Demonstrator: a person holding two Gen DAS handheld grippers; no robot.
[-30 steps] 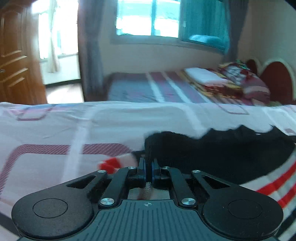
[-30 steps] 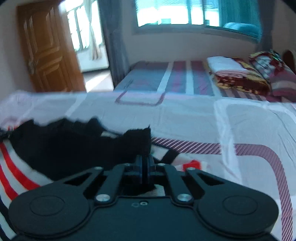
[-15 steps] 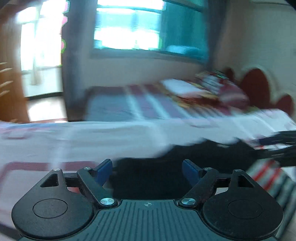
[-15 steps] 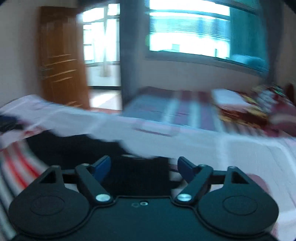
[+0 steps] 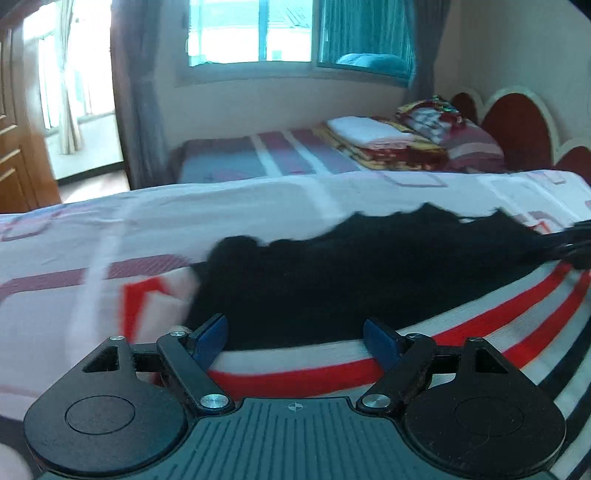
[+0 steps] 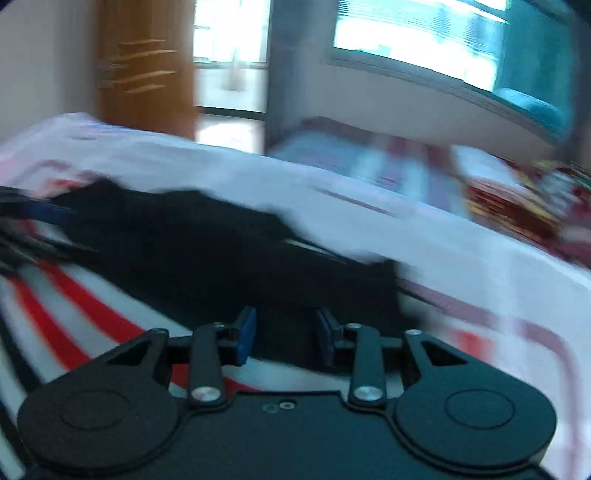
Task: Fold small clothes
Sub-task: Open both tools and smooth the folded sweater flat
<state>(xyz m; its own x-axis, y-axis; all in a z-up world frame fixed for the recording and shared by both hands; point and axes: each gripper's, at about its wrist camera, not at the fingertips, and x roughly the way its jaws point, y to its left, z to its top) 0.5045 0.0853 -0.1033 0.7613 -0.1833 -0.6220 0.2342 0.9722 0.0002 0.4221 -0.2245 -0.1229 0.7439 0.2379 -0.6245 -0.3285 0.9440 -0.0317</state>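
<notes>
Home bedroom: beds (image 5: pixel 280 158), window (image 5: pixel 251 33)

The garment (image 5: pixel 369 280) was a small piece of clothing, black across its far part and white with red and dark stripes across its near part. It lay spread flat on the bed (image 5: pixel 258 206), its ragged black edge toward the far edge of the patterned sheet.

Matt black cloth garment (image 5: pixel 369 273); seemingly soft cotton bedsheet (image 5: pixel 184 221).
</notes>
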